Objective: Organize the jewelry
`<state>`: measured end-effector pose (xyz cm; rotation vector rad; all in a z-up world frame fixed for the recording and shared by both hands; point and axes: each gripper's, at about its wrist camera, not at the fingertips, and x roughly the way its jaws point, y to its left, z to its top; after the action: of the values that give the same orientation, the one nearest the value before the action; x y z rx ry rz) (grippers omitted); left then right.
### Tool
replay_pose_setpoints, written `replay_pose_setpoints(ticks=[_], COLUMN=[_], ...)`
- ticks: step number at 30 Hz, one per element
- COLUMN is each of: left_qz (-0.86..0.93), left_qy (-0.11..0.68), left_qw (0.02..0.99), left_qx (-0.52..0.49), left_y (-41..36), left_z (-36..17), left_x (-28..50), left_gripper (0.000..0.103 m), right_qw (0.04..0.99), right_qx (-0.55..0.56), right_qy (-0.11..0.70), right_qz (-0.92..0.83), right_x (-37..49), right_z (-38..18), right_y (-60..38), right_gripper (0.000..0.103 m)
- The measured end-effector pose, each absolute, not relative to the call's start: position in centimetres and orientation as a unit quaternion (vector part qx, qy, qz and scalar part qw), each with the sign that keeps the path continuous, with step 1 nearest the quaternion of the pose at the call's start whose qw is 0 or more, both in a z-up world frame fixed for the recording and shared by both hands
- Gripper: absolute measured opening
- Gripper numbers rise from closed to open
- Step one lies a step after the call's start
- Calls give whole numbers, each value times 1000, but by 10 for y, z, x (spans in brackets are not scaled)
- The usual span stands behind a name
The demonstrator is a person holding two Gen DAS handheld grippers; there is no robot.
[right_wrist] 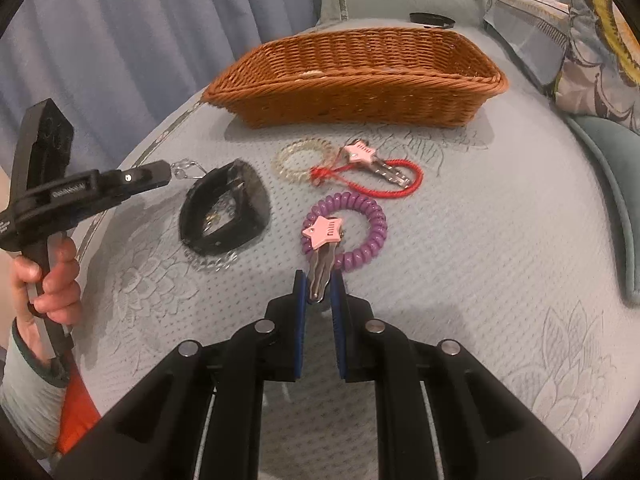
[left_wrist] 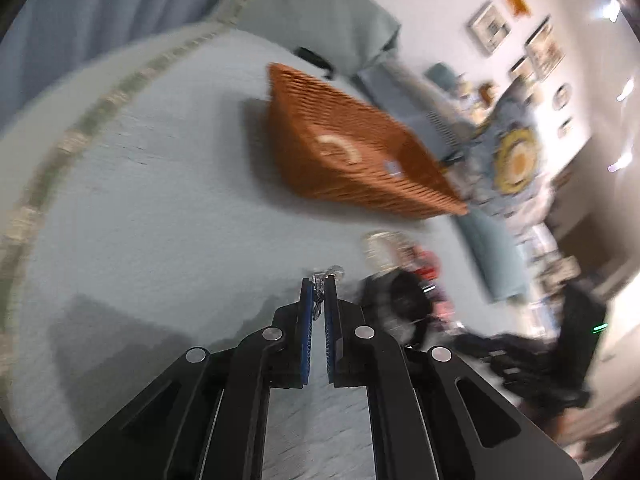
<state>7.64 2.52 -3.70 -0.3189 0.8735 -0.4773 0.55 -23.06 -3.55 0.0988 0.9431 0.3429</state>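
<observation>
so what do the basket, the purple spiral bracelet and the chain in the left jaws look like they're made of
Basket: woven wicker or rattan, possibly an imitation, orange-brown and matte; the rows of weave show clearly.
Purple spiral bracelet: glossy plastic, by the smooth, shiny coils.
Chain: probably silvery metal, with small bright linked loops; the left gripper is shut on it.

1. You have a quilted pale-blue bedspread (right_wrist: 460, 260) underneath.
2. You have blue curtains (right_wrist: 140, 40) behind.
3. You have framed pictures (left_wrist: 490, 28) on the wall, blurred.
4. You have a floral cushion (right_wrist: 600, 40) at the right.
</observation>
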Motion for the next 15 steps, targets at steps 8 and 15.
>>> replay_pose_setpoints(ticks=[8,15], left_qz=[-182,-184], left_qy=[440,422], left_qw=[878,887], left_qx=[-50,-43], left_y=[20,25], left_z=[-48,-45], left_x=[34,28], left_gripper=[4,35], right_qw=[869,869], right_qx=[49,87], right_qy=[463,457], right_qz=[168,168], right_x=[-14,-10], right_z=[-48,-46], right_y=[-223,-231], right_gripper=[11,16])
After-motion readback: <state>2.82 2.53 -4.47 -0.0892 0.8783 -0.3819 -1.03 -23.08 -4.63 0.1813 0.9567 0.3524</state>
